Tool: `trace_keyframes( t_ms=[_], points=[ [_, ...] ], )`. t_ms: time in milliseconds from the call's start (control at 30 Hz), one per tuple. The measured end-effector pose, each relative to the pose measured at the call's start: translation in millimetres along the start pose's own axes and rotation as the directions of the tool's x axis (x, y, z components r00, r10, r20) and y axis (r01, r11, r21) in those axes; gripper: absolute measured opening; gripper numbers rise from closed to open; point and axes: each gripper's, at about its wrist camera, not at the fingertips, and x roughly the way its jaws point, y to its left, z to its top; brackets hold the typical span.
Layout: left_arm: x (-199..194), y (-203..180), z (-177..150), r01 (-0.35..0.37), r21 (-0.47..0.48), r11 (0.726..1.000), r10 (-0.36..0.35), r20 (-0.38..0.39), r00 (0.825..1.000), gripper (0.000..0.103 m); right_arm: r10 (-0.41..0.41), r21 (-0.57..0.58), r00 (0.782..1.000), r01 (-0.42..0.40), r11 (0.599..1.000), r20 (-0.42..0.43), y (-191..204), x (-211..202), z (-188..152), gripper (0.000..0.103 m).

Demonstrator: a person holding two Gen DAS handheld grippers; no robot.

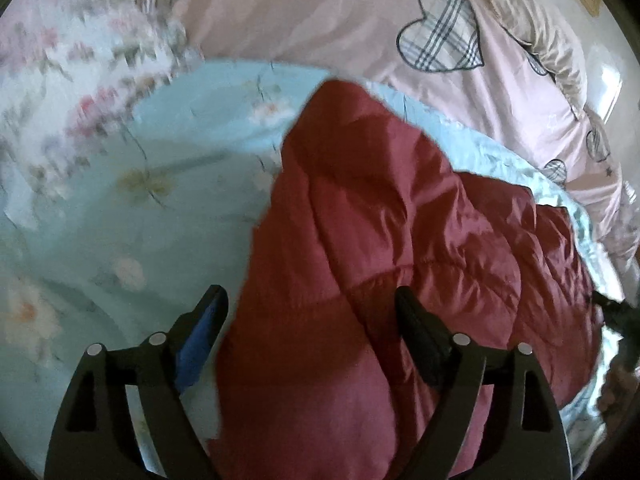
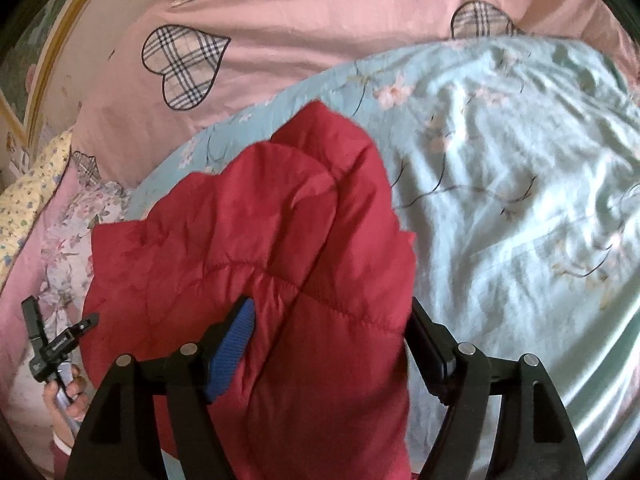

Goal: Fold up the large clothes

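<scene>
Red quilted nylon: the jacket (image 1: 380,240) is seen lying in a puffy heap on the blue floral sheet (image 1: 140,200), with the pink heart-print cover (image 1: 320,20) beyond the sheet. A folded lobe of the jacket is seen running up between the fingers of both grippers.

Left gripper (image 1: 310,332): jaws are spread wide, fabric sits between them, but the pads are not seen pressing on it. Released. Right gripper (image 2: 330,344): same state, jaws parted, the blue pad (image 2: 232,356) lies against a red fold without a clamp being visible. Nothing is held by either.

Handling, as judged: light for its bulk, soft, springy fill; folds are expected to puff back open unless pressed down. The shell looks smooth and shiny, so slip is likely if a single thin layer is pinched. Hold is best taken on stitched seams or at the hem/edge of the heap nearest the grippers, with several layers gathered between the pads. The sheet under the jacket could be caught by mistake; the bite should be kept shallow.

A hand (image 2: 70,396) with the other tool is seen at the jacket's left edge in the right view.
</scene>
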Motion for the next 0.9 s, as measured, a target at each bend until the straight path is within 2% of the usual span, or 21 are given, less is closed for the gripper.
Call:
trace_keyframes(
  t_ms=[133,300,467,667,800,900],
  points=[
    [-18.4,-3.4,10.0,-0.099,0.035,0.995,0.096,0.083,0.992,0.086,-0.040,-0.023,0.997,0.041,0.999,0.059,5.4,-15.4,3.4,0.076],
    [-32.3,-12.7,14.8,-0.031,0.043,0.999,0.026,0.104,0.994,0.086,-0.041,-0.087,0.993,0.051,0.995,0.107,29.7,-27.7,4.9,0.076],
    [-31.4,-51.1,1.9,0.094,0.083,0.992,-0.098,0.041,0.994,0.086,-0.003,-0.161,0.996,0.017,0.987,0.085,60.3,-20.6,0.3,0.081],
    [-25.0,-93.9,-9.0,0.158,0.147,0.976,-0.157,-0.020,0.987,0.086,0.027,-0.234,0.999,-0.018,0.972,0.036,94.5,-2.3,-8.8,0.081],
    [-11.6,-109.3,-10.2,0.164,0.169,0.972,-0.157,-0.056,0.986,0.086,-0.001,-0.279,1.000,0.002,0.960,0.003,106.6,15.3,-11.1,0.081],
    [8.0,-114.4,-12.5,0.121,0.182,0.976,-0.104,-0.098,0.990,0.086,-0.070,-0.296,0.997,0.055,0.954,-0.039,106.3,37.9,-10.3,0.082]
  ],
)
